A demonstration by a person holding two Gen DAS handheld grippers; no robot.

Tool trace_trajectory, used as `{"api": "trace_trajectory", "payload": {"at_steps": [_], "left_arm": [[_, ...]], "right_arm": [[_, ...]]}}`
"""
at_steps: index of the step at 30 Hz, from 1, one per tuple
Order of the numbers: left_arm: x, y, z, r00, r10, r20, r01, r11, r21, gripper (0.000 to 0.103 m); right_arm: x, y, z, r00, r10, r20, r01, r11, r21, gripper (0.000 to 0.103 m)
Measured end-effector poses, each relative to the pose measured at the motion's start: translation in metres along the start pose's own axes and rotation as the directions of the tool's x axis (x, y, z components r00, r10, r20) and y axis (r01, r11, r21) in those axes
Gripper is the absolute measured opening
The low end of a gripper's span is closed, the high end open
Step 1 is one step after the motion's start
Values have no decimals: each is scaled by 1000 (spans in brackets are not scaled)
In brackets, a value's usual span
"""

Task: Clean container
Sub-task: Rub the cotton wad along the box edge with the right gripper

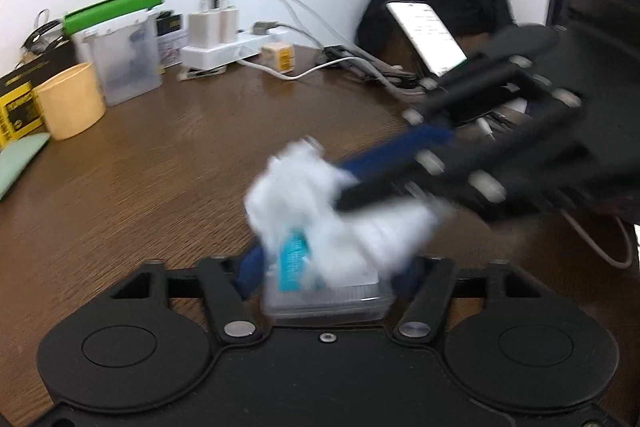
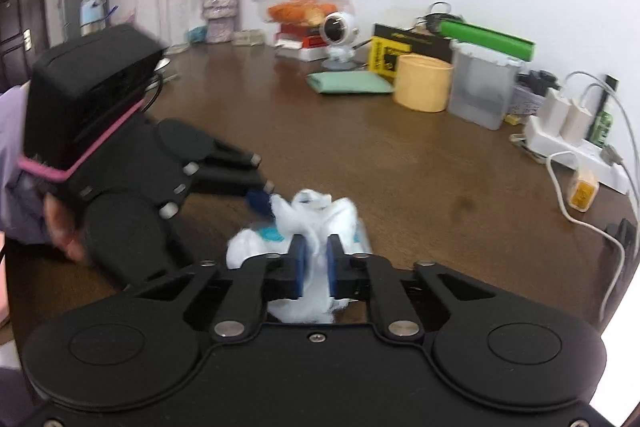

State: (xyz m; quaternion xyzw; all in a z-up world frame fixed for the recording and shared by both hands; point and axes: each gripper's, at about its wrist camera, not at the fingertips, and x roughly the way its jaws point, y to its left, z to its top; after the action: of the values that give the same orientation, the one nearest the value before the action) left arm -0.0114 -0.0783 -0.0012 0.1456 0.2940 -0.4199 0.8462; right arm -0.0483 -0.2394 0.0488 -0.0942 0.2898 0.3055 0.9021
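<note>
white tissue point(image 2: 316, 223) clamped in right gripper point(image 2: 316, 263) | left gripper point(image 1: 324, 267) clamps container point(image 1: 332, 301)

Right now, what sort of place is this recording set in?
Probably a home or small-office desk: a wooden table against a white wall, with a power strip holding chargers, a vase of flowers, and a small webcam.

Legible text: none. Yellow-and-black box point(image 2: 390, 55) bears print (too blurred to read); phone screen point(image 1: 430, 37) likewise.
</note>
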Motion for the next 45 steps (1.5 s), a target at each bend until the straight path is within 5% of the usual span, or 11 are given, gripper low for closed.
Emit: {"api": "trace_trajectory", "payload": {"at_steps": [3, 9, 16, 21, 24, 26, 27, 28, 32, 38, 45], "left_arm": [[1, -6, 0, 1000, -7, 0, 7, 1000, 21, 56], [8, -12, 5, 1000, 19, -4, -19, 1000, 11, 57], [7, -17, 8, 998, 62, -12, -62, 998, 9, 57], [12, -17, 9, 999, 52, 1, -52, 999, -1, 57], [12, -17, 9, 999, 49, 2, -49, 999, -1, 57], [12, -16, 9, 999, 44, 4, -44, 999, 2, 57], [12, -16, 8, 999, 40, 5, -40, 999, 2, 57], [12, -15, 8, 999, 37, 6, -37, 999, 3, 57], [13, -16, 9, 999, 35, 7, -35, 999, 3, 57], [13, -17, 8, 999, 40, 7, -40, 999, -1, 57], [13, -17, 9, 999, 41, 8, -41, 999, -5, 57]], "right_arm": [[0, -15, -1, 995, -102, 1, 102, 994, 37, 4], [-8, -16, -1, 986, 167, -17, -164, 980, 113, 3], [-8, -35, -5, 999, -12, -39, 14, 999, 51, 4], [-11, -27, -7, 991, 131, -35, -129, 989, 71, 4], [-14, -28, -4, 993, 121, 2, -121, 990, 72, 11], [-21, -33, -2, 993, 115, 34, -118, 990, 78, 33], [-27, -35, -1, 992, 114, 53, -117, 990, 79, 56], [-33, -38, -2, 992, 108, 69, -113, 992, 61, 62], [-32, -45, -4, 994, 90, 54, -93, 995, 45, 59], [-9, -36, -7, 997, 76, -28, -76, 997, 24, 37], [-6, -32, -3, 997, 52, -52, -51, 998, 26, 24]]}}
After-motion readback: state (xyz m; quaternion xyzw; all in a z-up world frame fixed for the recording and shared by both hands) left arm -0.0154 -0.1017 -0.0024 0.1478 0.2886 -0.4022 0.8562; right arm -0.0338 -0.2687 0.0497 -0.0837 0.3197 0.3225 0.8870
